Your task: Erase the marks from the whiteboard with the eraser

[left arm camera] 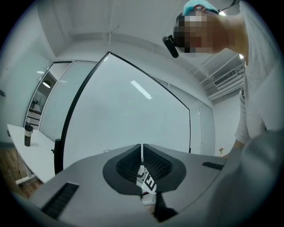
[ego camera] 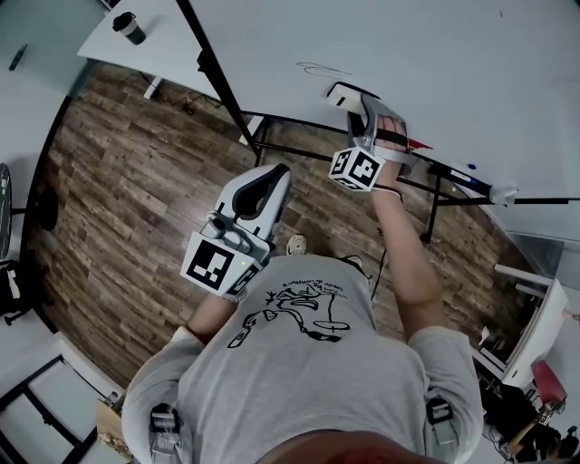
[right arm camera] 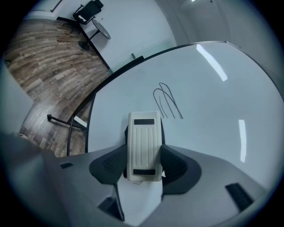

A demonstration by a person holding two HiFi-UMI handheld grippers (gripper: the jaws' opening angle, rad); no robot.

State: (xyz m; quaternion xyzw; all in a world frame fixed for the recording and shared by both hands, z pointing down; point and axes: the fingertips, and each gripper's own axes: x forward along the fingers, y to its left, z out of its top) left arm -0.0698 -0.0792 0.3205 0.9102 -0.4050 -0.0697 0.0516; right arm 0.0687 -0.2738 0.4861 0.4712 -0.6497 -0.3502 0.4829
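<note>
Your right gripper (right arm camera: 144,165) had its jaws closed on the white eraser (right arm camera: 144,146), one pad on each long side. The ribbed back of the eraser faced the camera. The eraser lay over the whiteboard (right arm camera: 208,115). Whether its underside touched the surface could not be told. The marks (right arm camera: 167,100), a few thin looping dark lines, stood on the board just beyond the far end of the eraser and were not covered by it. In the head view, that arm reached forward to the board's lower edge.

Your left gripper (left arm camera: 142,162) was held back at chest level over the wooden floor (ego camera: 118,172), well apart from the right one. Its jaws were pressed together with only a hairline slit between the pads and nothing held. A white table (ego camera: 168,41) carrying a dark cup (ego camera: 128,27) stood at the far left.
</note>
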